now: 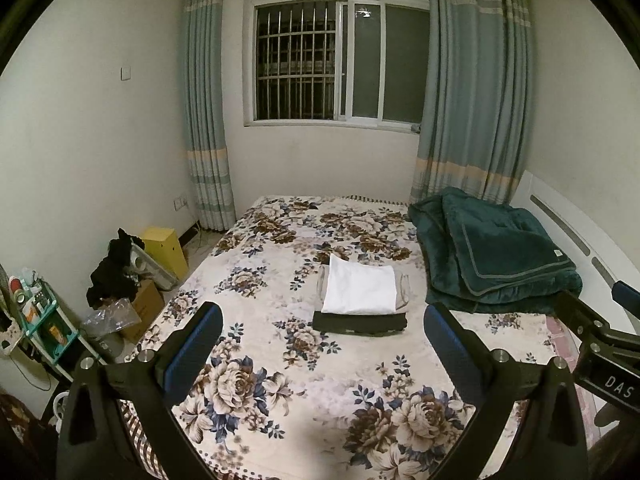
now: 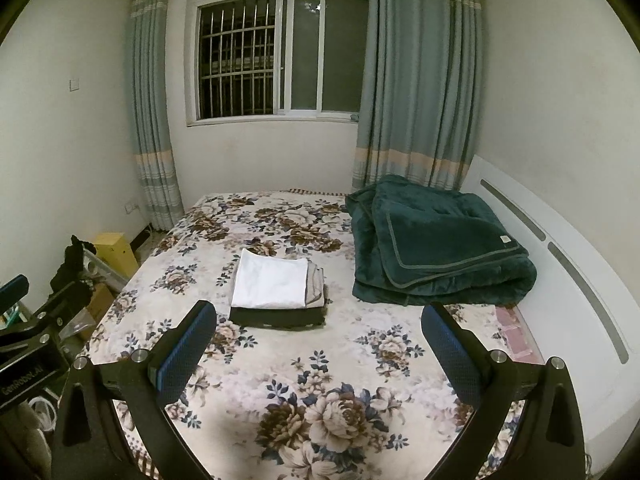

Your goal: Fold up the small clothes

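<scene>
Both tools, left tool (image 1: 322, 326) and right tool (image 2: 318, 322), spread wide and empty above the near bed (image 1: 280, 360), folded clothes stack (image 1: 360, 298) lying mid-bed, green blanket (image 1: 496, 256) far right.

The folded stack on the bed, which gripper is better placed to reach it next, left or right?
Slightly the left. The stack sits between the left gripper's open fingers, just right of centre; in the right wrist view it lies toward the right gripper's left finger. Both are empty.

The right claw (image 1: 608, 376) body reads "DAS"; the left claw (image 2: 24, 376) body reads "GenRobot.AI".
</scene>
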Tool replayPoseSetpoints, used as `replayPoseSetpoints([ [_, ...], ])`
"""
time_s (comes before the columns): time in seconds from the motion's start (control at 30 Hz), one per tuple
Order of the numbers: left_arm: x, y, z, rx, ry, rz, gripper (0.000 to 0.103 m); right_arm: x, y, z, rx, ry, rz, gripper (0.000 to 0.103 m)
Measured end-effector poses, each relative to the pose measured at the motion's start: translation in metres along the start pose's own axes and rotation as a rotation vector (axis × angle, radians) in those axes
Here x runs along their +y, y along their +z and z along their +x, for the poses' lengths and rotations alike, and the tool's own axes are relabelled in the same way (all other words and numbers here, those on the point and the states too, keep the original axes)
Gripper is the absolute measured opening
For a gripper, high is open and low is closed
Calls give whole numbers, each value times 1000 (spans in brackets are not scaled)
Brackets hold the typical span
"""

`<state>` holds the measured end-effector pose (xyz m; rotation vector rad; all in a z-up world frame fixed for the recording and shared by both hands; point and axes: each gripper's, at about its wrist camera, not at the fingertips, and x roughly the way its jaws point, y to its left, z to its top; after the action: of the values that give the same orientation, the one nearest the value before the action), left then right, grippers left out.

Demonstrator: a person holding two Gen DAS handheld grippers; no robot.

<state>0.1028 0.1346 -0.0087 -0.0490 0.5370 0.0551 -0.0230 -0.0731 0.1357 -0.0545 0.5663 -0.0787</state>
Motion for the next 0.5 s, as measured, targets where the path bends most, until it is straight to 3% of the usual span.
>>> replayPoseSetpoints([
  [0.5, 2, 10, 3, -6, -6, 5, 103, 4, 11, 15, -3, 19, 1, 103],
])
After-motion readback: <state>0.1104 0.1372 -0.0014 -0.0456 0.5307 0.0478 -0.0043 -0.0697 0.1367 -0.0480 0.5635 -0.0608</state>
